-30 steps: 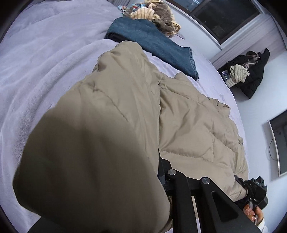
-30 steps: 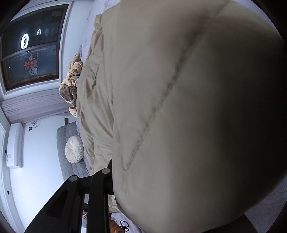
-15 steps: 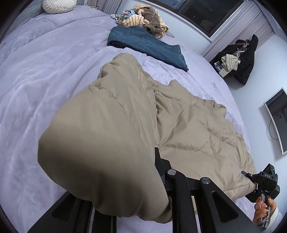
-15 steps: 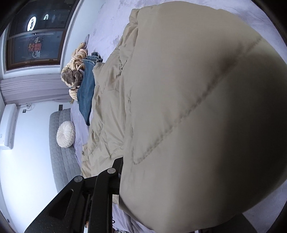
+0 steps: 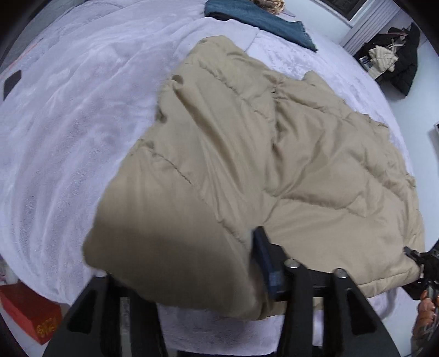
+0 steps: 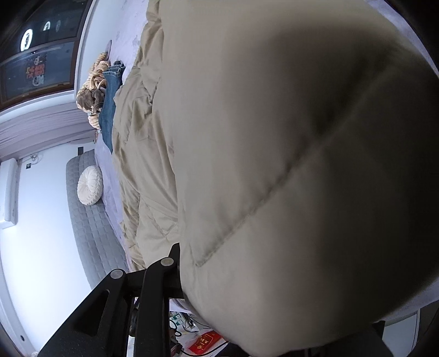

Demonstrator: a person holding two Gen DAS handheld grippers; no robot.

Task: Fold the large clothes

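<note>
Left wrist view: the tan puffer jacket [image 5: 274,153] lies spread on the lavender bed [image 5: 68,131], near edge toward you, far end reaching toward the folded jeans [image 5: 260,19]. Your left gripper [image 5: 208,274] has a thick quilted fold bunched between its fingers; the jaws stand fairly wide, but only because padding fills the gap. Your right gripper [image 5: 419,263] shows at the right edge of this view, pinching the jacket's near right corner.

Right wrist view: jacket [image 6: 288,164] fills almost the whole frame, close against the lens. Only one finger [image 6: 164,274] is visible, pressed on the fabric; the other is hidden behind the fold.

Handling, judged: light for its bulk, soft, springy. The shell looks smooth and likely slippery, so a shallow pinch may slide off. Padding will push a fold back open unless you press it down.

Where to hold: take the hem or a stitched quilting seam, where the fabric is thinner and firmer, rather than the middle of a puffed panel. Keep both holds level so the fold lands square.
</note>
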